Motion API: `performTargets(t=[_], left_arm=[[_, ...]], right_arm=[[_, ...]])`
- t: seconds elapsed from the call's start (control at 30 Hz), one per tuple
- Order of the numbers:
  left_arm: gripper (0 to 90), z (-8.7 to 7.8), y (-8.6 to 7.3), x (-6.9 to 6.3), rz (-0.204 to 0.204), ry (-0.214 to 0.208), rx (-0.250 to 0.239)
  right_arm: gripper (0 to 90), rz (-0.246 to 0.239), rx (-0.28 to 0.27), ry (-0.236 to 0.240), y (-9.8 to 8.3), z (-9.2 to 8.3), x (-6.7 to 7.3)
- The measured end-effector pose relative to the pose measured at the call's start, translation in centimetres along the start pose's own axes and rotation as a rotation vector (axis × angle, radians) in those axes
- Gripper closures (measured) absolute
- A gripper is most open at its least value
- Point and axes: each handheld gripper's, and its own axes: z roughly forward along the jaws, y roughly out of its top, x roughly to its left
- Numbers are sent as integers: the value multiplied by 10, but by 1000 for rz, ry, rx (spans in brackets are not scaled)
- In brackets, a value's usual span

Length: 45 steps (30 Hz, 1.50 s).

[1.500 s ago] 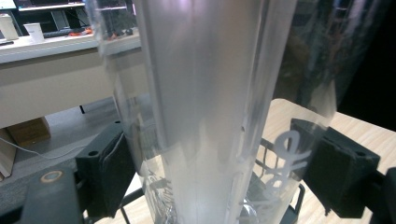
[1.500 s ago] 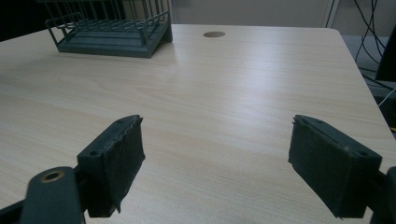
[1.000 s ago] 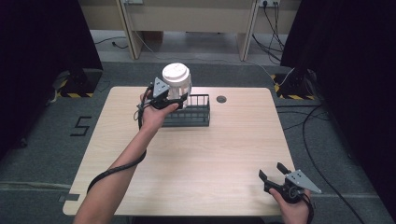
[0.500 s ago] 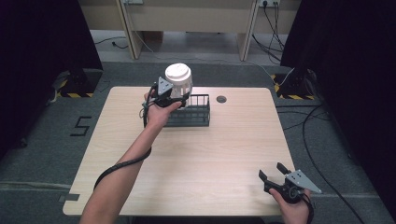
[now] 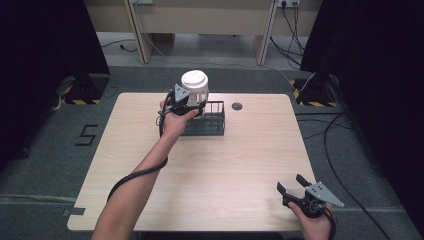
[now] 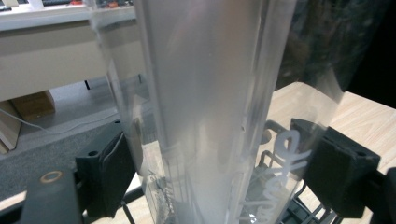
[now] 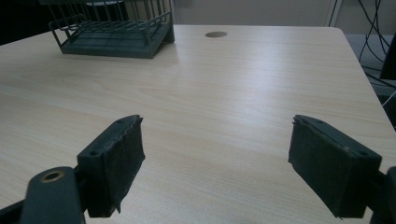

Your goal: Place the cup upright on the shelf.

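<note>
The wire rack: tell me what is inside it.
The left gripper holds a clear bottle with a white lid above the wire rack's left end. The bottle and hand hide that end; the right compartments look empty.

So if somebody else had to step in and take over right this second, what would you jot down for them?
Left gripper: shut on the clear cup with a white lid, jaws on either side of its wall, held upright at the left end of the dark wire rack.
Right gripper: open, holding nothing, low over the near right corner of the table.
Done: the cup is gripped and brought to the rack.
Left: whether the cup's base already rests in the rack is hard to tell. Likely next is to settle it there, open the left jaws and pull back.
</note>
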Motion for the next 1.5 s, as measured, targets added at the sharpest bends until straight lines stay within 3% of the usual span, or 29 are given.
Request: performTargets(t=[1.13, 1.5], left_arm=[[171, 18, -24, -9, -38, 25, 60], [169, 18, -24, -9, -39, 22, 66]], right_arm=[[187, -4, 5, 4, 0, 0, 1], [188, -5, 7, 6, 0, 1, 1]])
